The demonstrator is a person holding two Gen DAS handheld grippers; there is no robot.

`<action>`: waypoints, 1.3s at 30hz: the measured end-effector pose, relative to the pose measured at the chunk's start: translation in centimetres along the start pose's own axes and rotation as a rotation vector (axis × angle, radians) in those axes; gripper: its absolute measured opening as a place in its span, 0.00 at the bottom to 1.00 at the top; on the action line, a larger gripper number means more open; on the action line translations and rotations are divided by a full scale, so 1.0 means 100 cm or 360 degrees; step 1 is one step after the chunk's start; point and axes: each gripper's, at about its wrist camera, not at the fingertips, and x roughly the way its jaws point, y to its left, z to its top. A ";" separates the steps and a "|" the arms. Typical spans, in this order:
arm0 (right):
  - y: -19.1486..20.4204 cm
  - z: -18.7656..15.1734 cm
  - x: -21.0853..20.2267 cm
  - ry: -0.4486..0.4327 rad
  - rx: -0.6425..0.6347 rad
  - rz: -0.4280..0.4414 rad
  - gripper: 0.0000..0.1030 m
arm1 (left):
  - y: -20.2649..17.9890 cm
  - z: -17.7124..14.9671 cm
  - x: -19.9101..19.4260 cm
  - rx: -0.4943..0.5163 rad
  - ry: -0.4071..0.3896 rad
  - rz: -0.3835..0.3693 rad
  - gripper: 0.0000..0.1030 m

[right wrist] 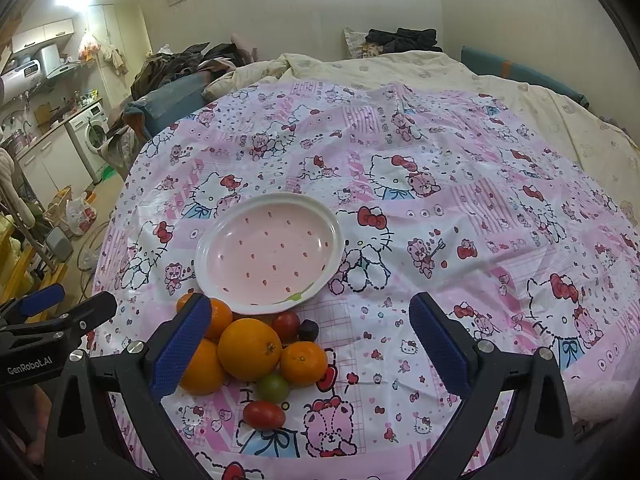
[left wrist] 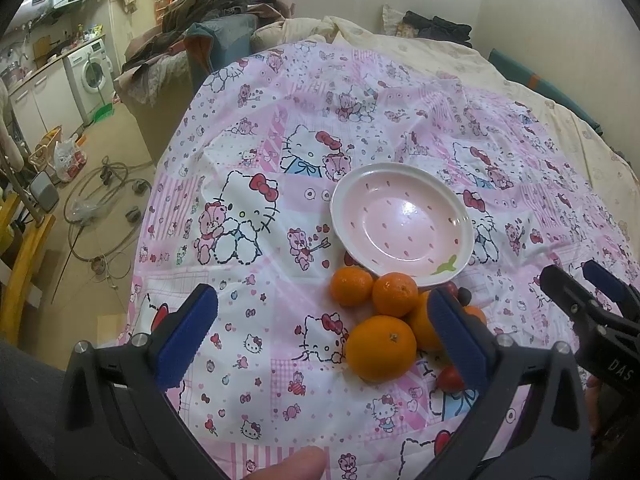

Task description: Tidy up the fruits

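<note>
A shallow pink ceramic plate with a white rim and small red speckles (right wrist: 272, 254) sits empty on a pink-and-white cartoon-print plastic cloth (right wrist: 440, 216) spread over a bed; just in front of the plate lies a cluster of fruit, the rearmost oranges touching or tucked under its near rim. In the right wrist view the largest round orange (right wrist: 250, 349) lies in the middle of the pile; a smaller orange mandarin (right wrist: 303, 362) rests against its right side; a small green tomato (right wrist: 273, 387) sits just below them; an oval red cherry tomato (right wrist: 264, 415) lies nearest the camera; a round red tomato (right wrist: 286, 325) and a dark purple one (right wrist: 308, 330) sit between the pile and the plate.

The left gripper (left wrist: 324, 336) hovers above the cloth with its blue-padded jaws spread wide and nothing between them, the fruit by its right finger; the right gripper (right wrist: 310, 344) likewise hangs with jaws wide apart and holding nothing, its left finger overlapping the oranges in view. A fingertip (left wrist: 292, 465) shows at the bottom edge of the left wrist view.
</note>
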 end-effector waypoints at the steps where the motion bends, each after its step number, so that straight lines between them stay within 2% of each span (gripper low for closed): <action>1: 0.000 0.000 0.000 0.0001 0.0001 0.0001 0.98 | 0.000 0.000 0.000 0.0000 0.0000 0.0000 1.00; 39: -0.001 -0.001 0.000 0.0013 0.0016 0.0015 0.98 | -0.004 -0.003 -0.002 0.0039 -0.0004 0.0009 1.00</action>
